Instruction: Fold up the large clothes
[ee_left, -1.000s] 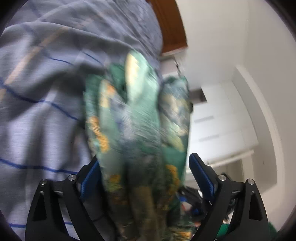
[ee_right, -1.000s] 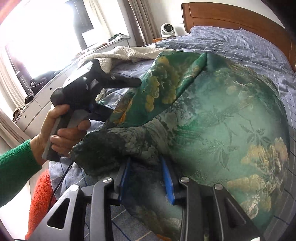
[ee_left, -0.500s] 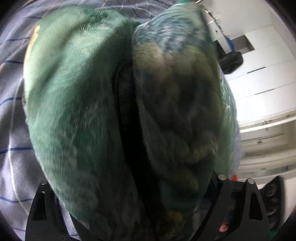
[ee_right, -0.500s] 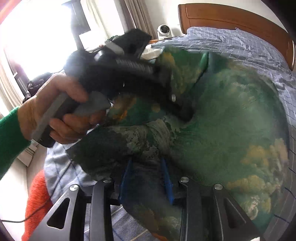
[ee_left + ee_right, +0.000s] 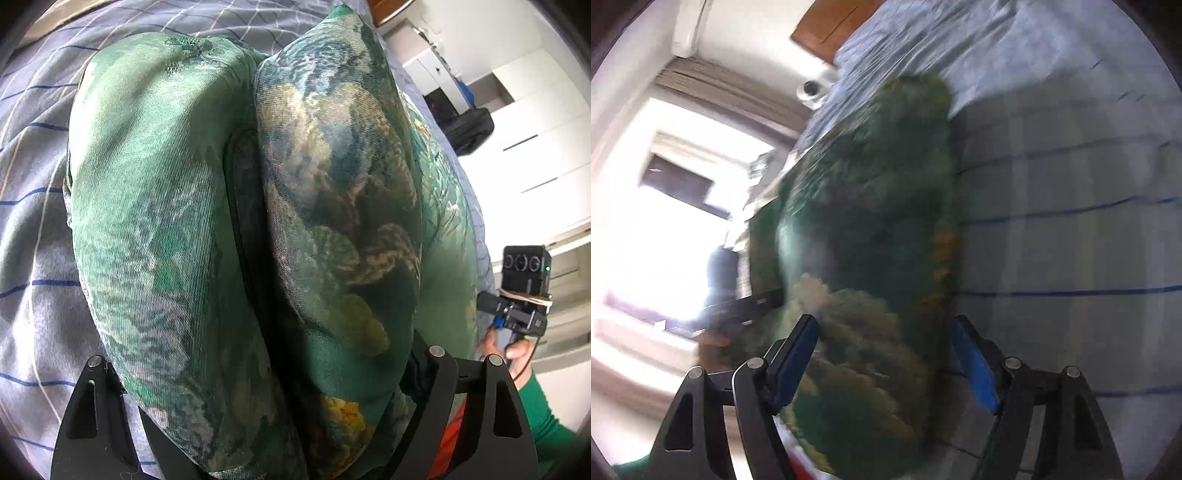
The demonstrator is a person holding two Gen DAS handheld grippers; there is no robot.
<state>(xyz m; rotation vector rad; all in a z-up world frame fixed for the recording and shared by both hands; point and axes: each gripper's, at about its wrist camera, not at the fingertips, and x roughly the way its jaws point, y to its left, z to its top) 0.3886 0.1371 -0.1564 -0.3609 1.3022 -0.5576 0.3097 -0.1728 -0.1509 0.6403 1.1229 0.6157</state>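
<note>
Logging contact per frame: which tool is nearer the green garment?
Left. The left tool has the garment bunched between its closing jaws; whether it grips is hidden. The right tool straddles it, jaws opening, pads clear.

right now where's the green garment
The green garment lies bunched on the blue checked bedsheet, filling the left wrist view; in the right wrist view it sits between that gripper's opening jaws.

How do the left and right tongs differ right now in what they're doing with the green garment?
Left tongs: thick folds of the green garment fill the gap and hide the pads, jaws closing. Right tongs: blue pads bare, jaws opening, garment loose between them, picture blurred. Both point over the checked bedsheet.
</note>
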